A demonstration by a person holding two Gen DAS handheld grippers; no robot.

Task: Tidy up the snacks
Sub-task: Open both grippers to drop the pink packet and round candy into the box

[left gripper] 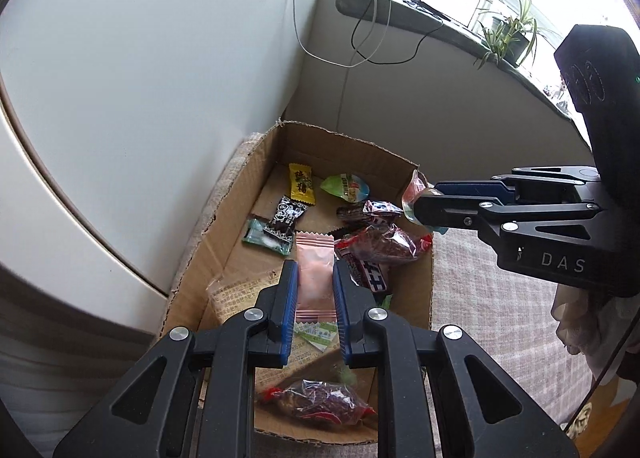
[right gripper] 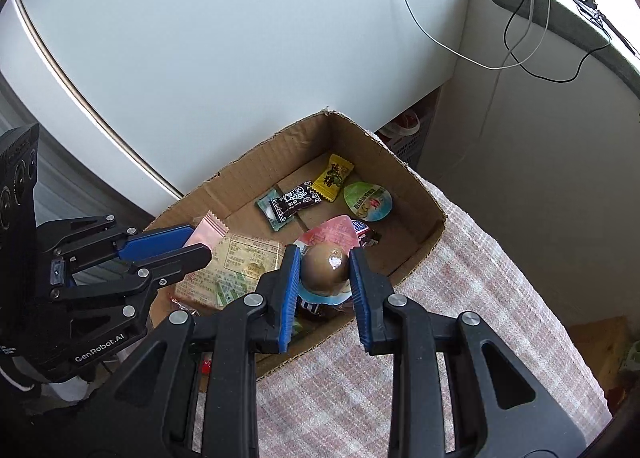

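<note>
An open cardboard box (left gripper: 352, 146) (right gripper: 416, 194) holds several wrapped snacks. My left gripper (left gripper: 315, 278) is shut on a pink packet (left gripper: 315, 258), held above the box; the packet (right gripper: 210, 228) and the left gripper (right gripper: 192, 242) also show in the right wrist view. My right gripper (right gripper: 324, 270) is shut on a brown jelly cup (right gripper: 323, 268) with a pink lid, held over the box's near right side. It shows in the left wrist view (left gripper: 424, 206) at the box's right wall. Inside lie a yellow candy (left gripper: 301, 183) (right gripper: 333, 177), a green jelly cup (left gripper: 347, 187) (right gripper: 368, 201) and a black candy (left gripper: 286, 216) (right gripper: 296, 198).
The box stands on a pink checked cloth (left gripper: 492, 298) (right gripper: 480, 290) beside a white wall panel (left gripper: 140, 78). Red date packs (left gripper: 380, 244) and a flat beige packet (right gripper: 240, 258) lie in the box. Cables (left gripper: 372, 30) hang from a windowsill with a plant (left gripper: 508, 34).
</note>
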